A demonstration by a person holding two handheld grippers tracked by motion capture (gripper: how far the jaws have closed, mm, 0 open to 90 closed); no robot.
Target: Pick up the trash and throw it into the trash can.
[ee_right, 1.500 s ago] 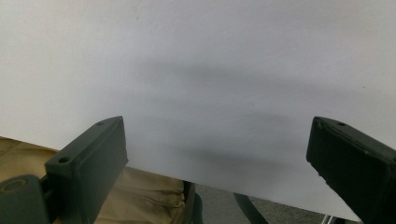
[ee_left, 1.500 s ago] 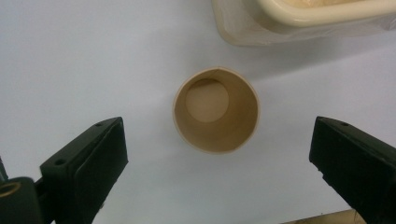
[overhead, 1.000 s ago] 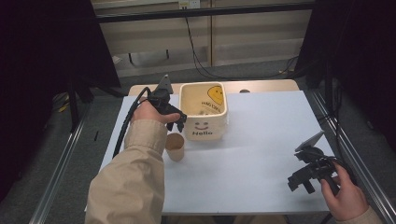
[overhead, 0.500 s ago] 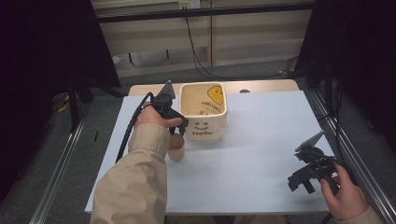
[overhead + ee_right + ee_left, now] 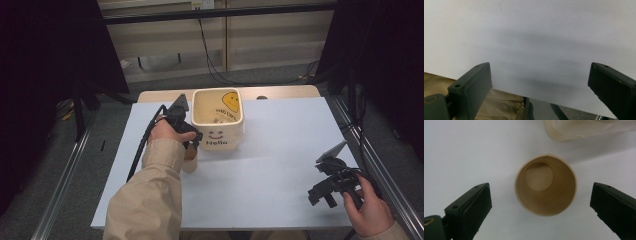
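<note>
A tan paper cup (image 5: 545, 184) stands upright and empty on the white table, mouth up, between the wide-apart jaws of my left gripper (image 5: 540, 195), which looks straight down on it without touching. In the high view the cup (image 5: 190, 164) is half hidden under the left sleeve, and the left gripper (image 5: 191, 145) hangs just above it, beside a cream bin (image 5: 218, 120) with a smiley face and "Hello". My right gripper (image 5: 322, 199) rests low at the table's near right, open, with only bare table between its jaws (image 5: 539, 75).
The bin's corner (image 5: 584, 130) lies just past the cup. The white table top (image 5: 280, 165) stretches between the two hands. Metal rails run along both table sides. A beige sleeve (image 5: 499, 105) shows below the table's near edge.
My left hand and gripper have drifted toward the near side and lower, coming over the paper cup and hiding more of it. The right gripper has stayed still.
</note>
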